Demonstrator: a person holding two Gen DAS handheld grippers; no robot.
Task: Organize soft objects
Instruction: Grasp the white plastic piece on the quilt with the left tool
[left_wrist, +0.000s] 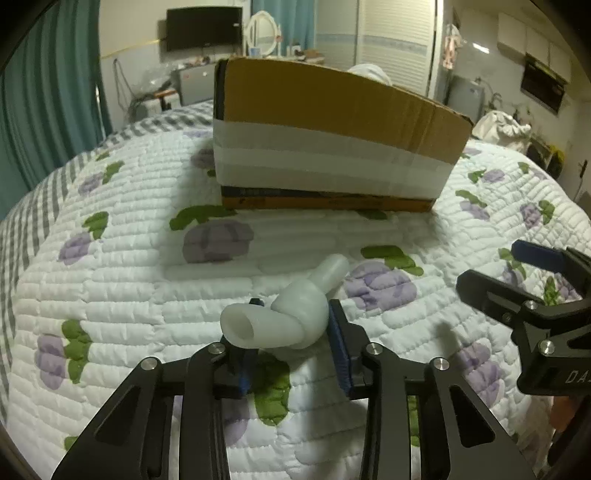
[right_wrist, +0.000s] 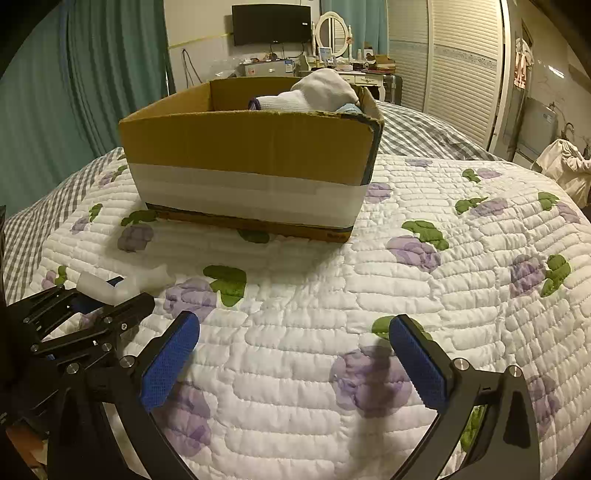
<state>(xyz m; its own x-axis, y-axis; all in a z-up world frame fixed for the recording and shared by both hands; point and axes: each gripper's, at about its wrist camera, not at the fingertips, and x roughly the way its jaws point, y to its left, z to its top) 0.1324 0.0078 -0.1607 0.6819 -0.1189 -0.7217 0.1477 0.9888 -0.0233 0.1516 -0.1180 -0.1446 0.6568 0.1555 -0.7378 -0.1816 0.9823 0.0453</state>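
Note:
A knotted white soft tube (left_wrist: 295, 314) lies on the quilt between the blue pads of my left gripper (left_wrist: 293, 314); the jaws close on its knot. The tube also shows in the right wrist view (right_wrist: 122, 282), at the left. An open cardboard box (left_wrist: 332, 136) with white tape stands on the bed beyond it. In the right wrist view the box (right_wrist: 251, 147) holds white socks (right_wrist: 321, 94) and other soft items. My right gripper (right_wrist: 295, 362) is open and empty above the quilt, to the right of the left gripper (right_wrist: 110, 291).
The bed is covered by a white quilt (right_wrist: 332, 295) with purple flowers and green leaves. A dresser with a mirror (right_wrist: 332, 29), a TV (right_wrist: 271, 24), teal curtains (right_wrist: 92, 74) and a wardrobe (right_wrist: 461, 55) stand behind the bed.

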